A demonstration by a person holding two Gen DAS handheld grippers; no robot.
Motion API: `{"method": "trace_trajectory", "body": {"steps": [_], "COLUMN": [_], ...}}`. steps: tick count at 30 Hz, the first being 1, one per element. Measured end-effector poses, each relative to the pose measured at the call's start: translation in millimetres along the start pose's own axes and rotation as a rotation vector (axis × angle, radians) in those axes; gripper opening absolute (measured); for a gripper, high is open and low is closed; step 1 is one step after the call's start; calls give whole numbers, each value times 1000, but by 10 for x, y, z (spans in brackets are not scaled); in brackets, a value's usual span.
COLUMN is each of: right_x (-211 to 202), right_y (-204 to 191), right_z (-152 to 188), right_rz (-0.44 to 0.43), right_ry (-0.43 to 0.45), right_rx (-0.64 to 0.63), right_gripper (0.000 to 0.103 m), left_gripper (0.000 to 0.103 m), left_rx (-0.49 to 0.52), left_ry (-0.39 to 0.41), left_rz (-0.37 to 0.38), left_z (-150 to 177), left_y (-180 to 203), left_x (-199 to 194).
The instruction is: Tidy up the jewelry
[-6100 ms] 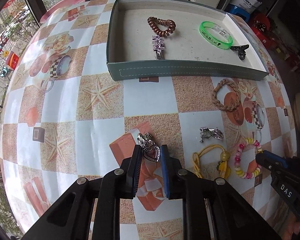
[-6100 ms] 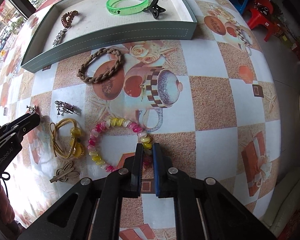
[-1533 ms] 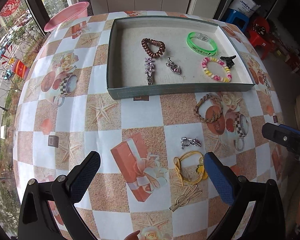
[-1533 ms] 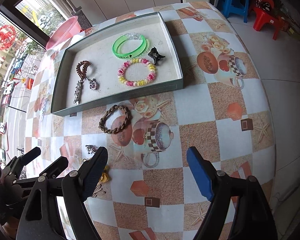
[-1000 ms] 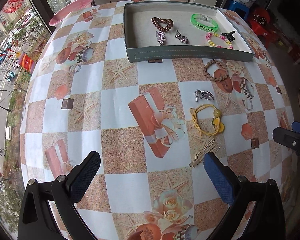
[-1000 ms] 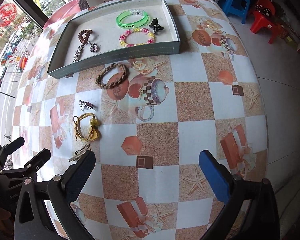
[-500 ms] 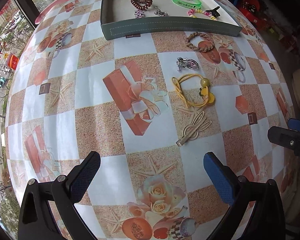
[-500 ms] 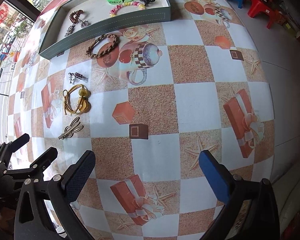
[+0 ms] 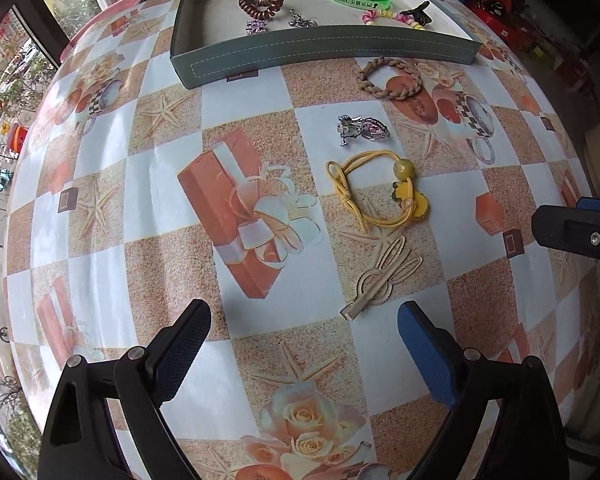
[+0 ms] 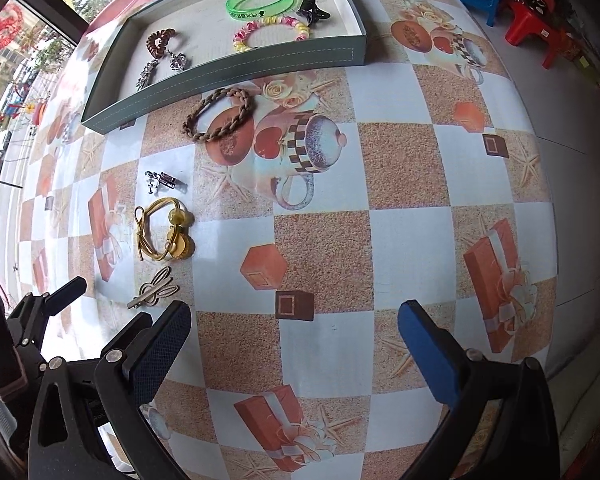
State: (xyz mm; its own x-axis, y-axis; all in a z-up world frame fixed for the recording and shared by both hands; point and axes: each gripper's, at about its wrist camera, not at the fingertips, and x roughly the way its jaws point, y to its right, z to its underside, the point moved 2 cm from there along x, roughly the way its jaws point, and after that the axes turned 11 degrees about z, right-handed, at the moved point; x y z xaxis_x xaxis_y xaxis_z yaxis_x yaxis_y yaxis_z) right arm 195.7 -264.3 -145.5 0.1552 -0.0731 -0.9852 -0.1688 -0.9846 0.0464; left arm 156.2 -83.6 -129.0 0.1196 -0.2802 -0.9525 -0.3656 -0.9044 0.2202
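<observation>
Left wrist view: left gripper (image 9: pixel 302 350) and right gripper (image 10: pixel 294 344) hang spread wide, holding nothing. Nearest, just beyond, lies a flat beige hair clip (image 9: pixel 382 276): light, stiff, slippery, best pinched across its bar. Beyond lie a soft yellow hair tie (image 9: pixel 374 192), glossy checked worktop (image 9: pixel 160 184), far tray (image 9: pixel 324 46).

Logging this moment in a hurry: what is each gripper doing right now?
Left gripper: open, holding nothing, above the tablecloth near the beige hair clip.
Right gripper: open, holding nothing.
</observation>
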Motion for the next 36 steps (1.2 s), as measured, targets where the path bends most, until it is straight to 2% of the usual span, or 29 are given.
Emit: {"method": "trace_trajectory", "body": {"steps": [2, 4, 10, 12, 13, 15, 17, 23, 25, 27, 32, 33, 34, 35, 36], "right_x": [-3, 3, 21, 52, 64, 102, 143, 229, 253, 275, 299, 324, 330, 340, 349], "right_y": [-46, -109, -333, -434, -474, -549, -596, -833, -946, -1030, -1148, -1157, -1171, -1179, -1179], "right_z": [-72, -153, -410, -469, -507, -576, -627, -731, -764, -781, -777, -791, -773, -769, -770], "right_rz": [-8, -18, -72, -98, -110, -130, -156, -212, -217, -218, -206, -202, -199, -196, -196], "right_ry": [8, 13, 24, 30, 32, 28, 23, 16, 19, 19, 13, 10, 11, 8, 6], "right_rx": [-11, -25, -67, -79, -85, -94, -105, -162, -185, -202, -236, -242, -245, -247, -243], "right_gripper": [103, 103, 103, 99, 92, 86, 74, 57, 53, 46, 18, 18, 11, 9, 9], "left_gripper": [103, 96, 95, 86, 86, 85, 79, 77, 76, 70, 70, 70, 70, 70, 63], "left_rx": [5, 8, 16, 19, 20, 25, 29, 41, 52, 69, 94, 95, 95, 95, 96], "left_ry": [6, 7, 28, 38, 40, 55, 73, 108, 112, 114, 118, 119, 120, 121, 122], "left_rz": [1, 6, 12, 17, 19, 26, 41, 60, 66, 63, 65, 67, 68, 68, 68], "left_z": [-3, -32, -20, -7, -4, 22, 40, 137, 167, 181, 194, 200, 205, 210, 210], "left_y": [6, 22, 90, 121, 132, 141, 159, 186, 214, 259, 358, 369, 379, 392, 395], "left_x": [-4, 8, 3, -16, -21, -50, -83, -188, -219, -238, -279, -288, -298, -310, -320]}}
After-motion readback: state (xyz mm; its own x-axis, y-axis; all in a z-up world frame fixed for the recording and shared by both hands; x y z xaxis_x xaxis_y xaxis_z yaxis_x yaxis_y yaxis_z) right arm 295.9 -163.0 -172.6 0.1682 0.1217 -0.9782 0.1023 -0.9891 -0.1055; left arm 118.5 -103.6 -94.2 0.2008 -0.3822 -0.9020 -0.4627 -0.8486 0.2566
